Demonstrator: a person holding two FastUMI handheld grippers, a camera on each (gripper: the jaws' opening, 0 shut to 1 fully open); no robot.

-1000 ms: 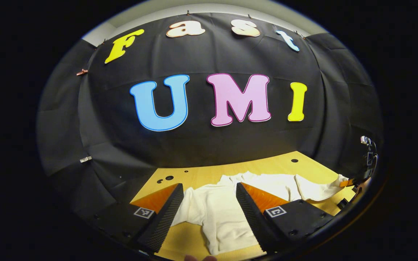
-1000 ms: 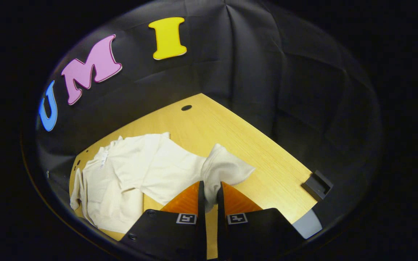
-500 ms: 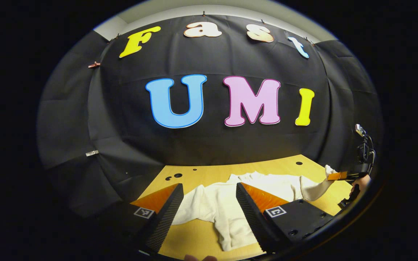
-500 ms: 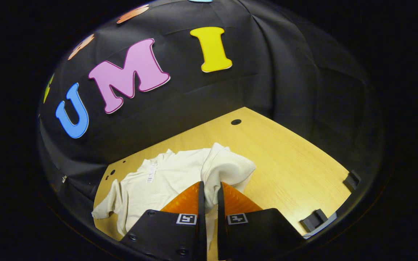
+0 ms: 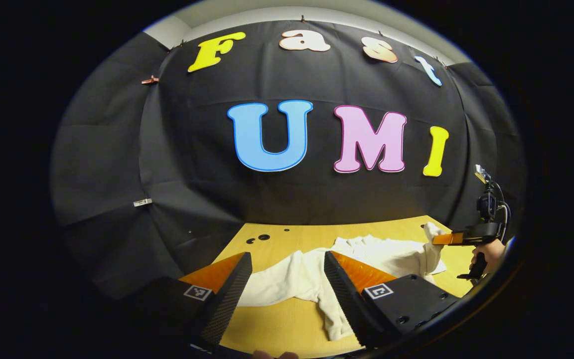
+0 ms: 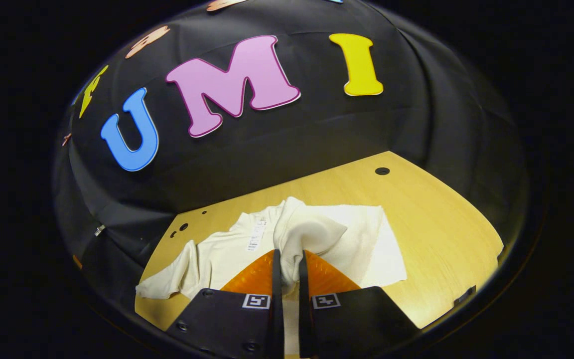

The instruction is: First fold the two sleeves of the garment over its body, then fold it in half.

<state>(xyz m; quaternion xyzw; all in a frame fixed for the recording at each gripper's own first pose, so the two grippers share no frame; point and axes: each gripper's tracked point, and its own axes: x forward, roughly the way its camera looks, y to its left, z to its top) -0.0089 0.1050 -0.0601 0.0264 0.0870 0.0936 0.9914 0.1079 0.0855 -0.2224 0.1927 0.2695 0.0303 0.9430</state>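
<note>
Sleeve fold, first side

You held the right gripper [image 6: 287, 279] pinched on one sleeve [image 6: 309, 234], raised above the garment [image 6: 217, 254] body to carry it inward. Your left gripper [image 5: 287, 294] stood wide open, holding nothing, near the garment on the table [image 6: 436, 239].

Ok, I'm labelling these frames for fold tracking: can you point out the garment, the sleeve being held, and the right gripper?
garment [image 6: 222, 252]: right gripper view, its body.
sleeve [image 6: 312, 234]: right gripper view, its lifted fold.
right gripper [image 6: 287, 264]: right gripper view, between its fingertips.
</note>
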